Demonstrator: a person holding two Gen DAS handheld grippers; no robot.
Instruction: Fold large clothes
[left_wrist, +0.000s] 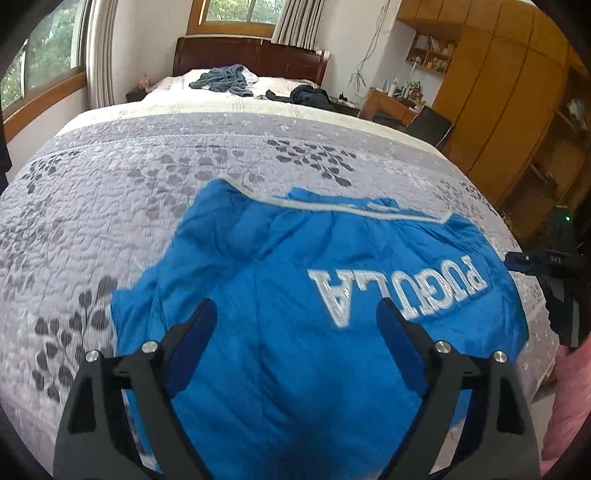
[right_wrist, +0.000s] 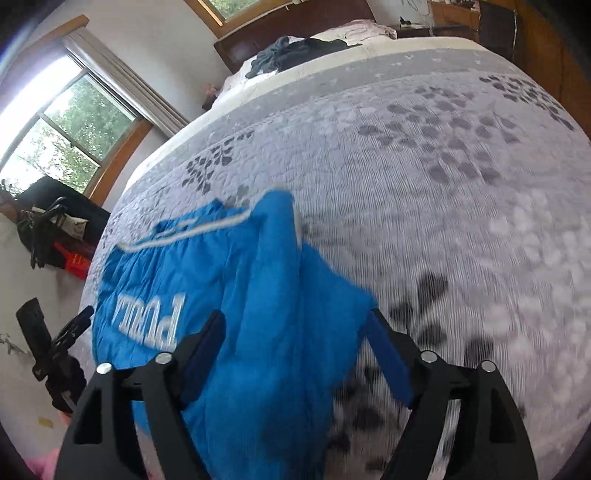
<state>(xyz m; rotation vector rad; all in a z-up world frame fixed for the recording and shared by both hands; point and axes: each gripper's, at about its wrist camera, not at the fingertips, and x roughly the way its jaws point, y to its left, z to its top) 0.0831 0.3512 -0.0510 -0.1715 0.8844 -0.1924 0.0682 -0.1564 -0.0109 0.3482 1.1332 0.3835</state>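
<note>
Two sets of fingers spread wide over the blue garment

Both grippers are open and gripping nothing. The left gripper (left_wrist: 295, 321) has its fingers (left_wrist: 195, 332) splayed above the blue garment (left_wrist: 314, 295), cloth showing between them. The right gripper (right_wrist: 295, 332) is just as wide, its left finger over the blue fabric, its right finger (right_wrist: 388, 354) at the garment's edge where the bedspread (right_wrist: 443, 166) begins. The garment lies crumpled on the grey leaf-patterned bedspread near the foot of the bed, white lettering (left_wrist: 395, 291) facing up, white-trimmed edge (left_wrist: 332, 206) toward the headboard (left_wrist: 251, 59). Darker clothes (left_wrist: 225, 79) sit piled near the pillows.
</note>
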